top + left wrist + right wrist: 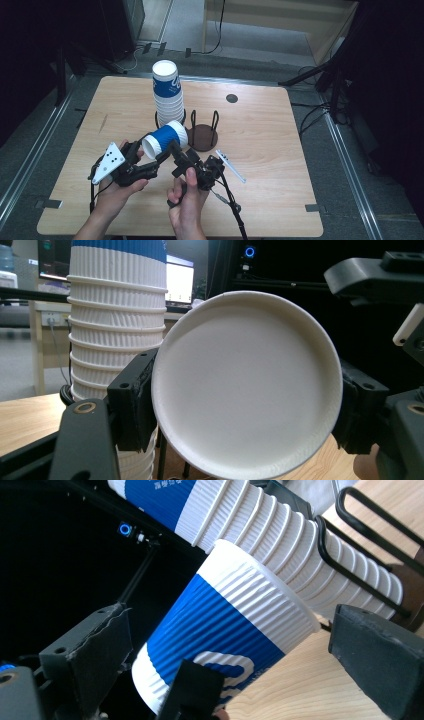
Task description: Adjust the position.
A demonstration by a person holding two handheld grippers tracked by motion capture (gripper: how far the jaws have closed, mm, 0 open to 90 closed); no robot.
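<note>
A blue and white ribbed paper cup [165, 139] is held on its side above the wooden table [270, 195], with my left gripper [159, 152] shut on it. In the left gripper view the cup's white bottom [246, 385] faces the camera, clamped between the jaws of the left gripper [246, 407]. My right gripper [183, 156] is just right of the cup. In its own view the right gripper [235, 660] stands open, jaws wide on either side of the cup [225, 630] and apart from it. A tall stack of matching cups [167, 92] stands upside down in a black wire holder just behind.
A second black wire holder [202, 136] with a dark round base stands empty beside the stack. A thin white strip [231, 165] lies on the table to the right of my hands. The cup stack [117, 340] rises close behind the held cup.
</note>
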